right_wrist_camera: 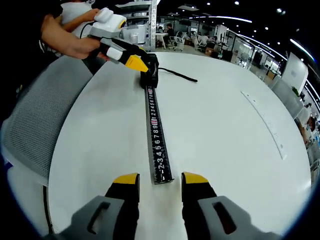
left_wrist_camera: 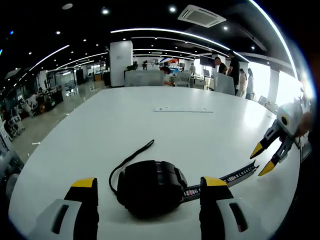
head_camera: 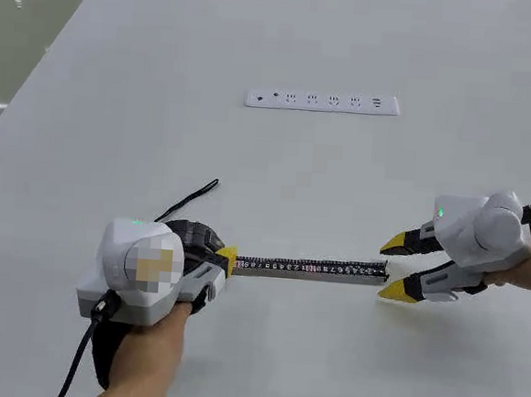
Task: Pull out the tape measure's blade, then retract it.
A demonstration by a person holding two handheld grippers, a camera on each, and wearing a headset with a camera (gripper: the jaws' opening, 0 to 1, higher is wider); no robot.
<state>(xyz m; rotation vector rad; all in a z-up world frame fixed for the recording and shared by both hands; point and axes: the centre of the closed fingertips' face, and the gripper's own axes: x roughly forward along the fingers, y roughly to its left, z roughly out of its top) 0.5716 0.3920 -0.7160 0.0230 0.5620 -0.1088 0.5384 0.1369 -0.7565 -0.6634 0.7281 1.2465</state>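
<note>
— Right gripper (head_camera: 394, 269), condition?
— Released: jaws moderately apart, nothing held. The end of the blade (head_camera: 311, 268) lies between the two tips and touches neither.
— Left gripper (left_wrist_camera: 150, 183)?
— Jaws wide, straddling the case of the tape measure (head_camera: 198, 237). Whether they press on it, I cannot tell.
— Item location?
— Case at 8 o'clock in the head view, on the surface (head_camera: 340, 186). Blade drawn out flat toward 3 o'clock, numerals up.
— Step in hand?
— By judgement, pull-out complete and retraction pending. The next move calls for the case held steady and the blade guided back in, not left to snap.
— Other entries?
— Black wrist strap (head_camera: 188, 201), at 12 o'clock of the case. White power strip (head_camera: 324, 101), well apart, also toward 12 o'clock.
</note>
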